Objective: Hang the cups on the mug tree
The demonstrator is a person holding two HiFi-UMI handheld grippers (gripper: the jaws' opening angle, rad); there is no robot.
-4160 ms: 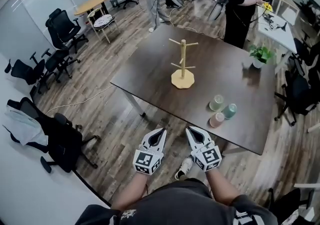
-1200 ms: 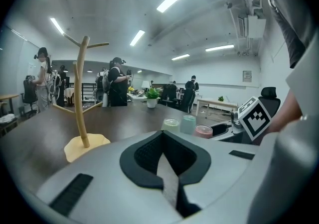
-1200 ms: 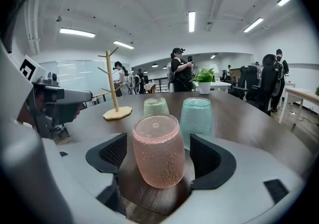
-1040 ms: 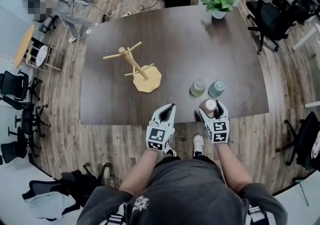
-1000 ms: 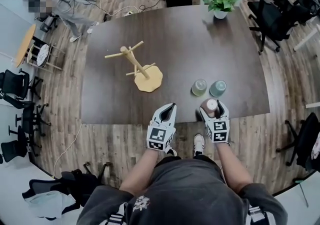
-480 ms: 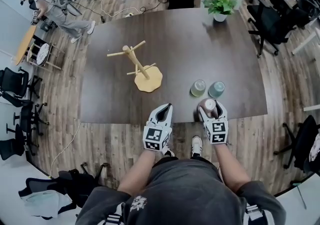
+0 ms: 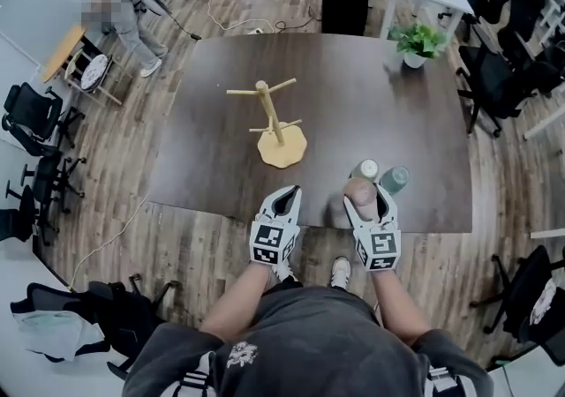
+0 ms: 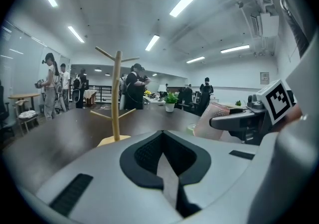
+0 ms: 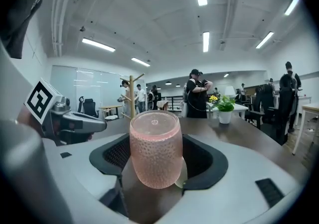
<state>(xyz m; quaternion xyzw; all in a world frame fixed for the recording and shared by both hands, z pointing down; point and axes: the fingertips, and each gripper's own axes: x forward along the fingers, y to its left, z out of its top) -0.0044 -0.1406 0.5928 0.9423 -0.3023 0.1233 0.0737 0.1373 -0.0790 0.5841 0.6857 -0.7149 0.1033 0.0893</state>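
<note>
The fingers of our right gripper (image 7: 365, 199) have just closed round the pink cup (image 9: 154, 151), those of our left gripper (image 7: 284, 197) meet empty; a loose hold could drop it before the mug tree (image 7: 275, 126).

The dark tabletop (image 7: 353, 86) before me carries a wooden mug tree (image 7: 275, 126) near its middle and a potted plant (image 7: 415, 44) at its far right corner. A pale green cup (image 7: 365, 171) and a teal cup (image 7: 394, 179) stand side by side by its near edge.

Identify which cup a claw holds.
The pink cup, gripped in the right claw; the green cup and teal cup stand on the table.
</note>
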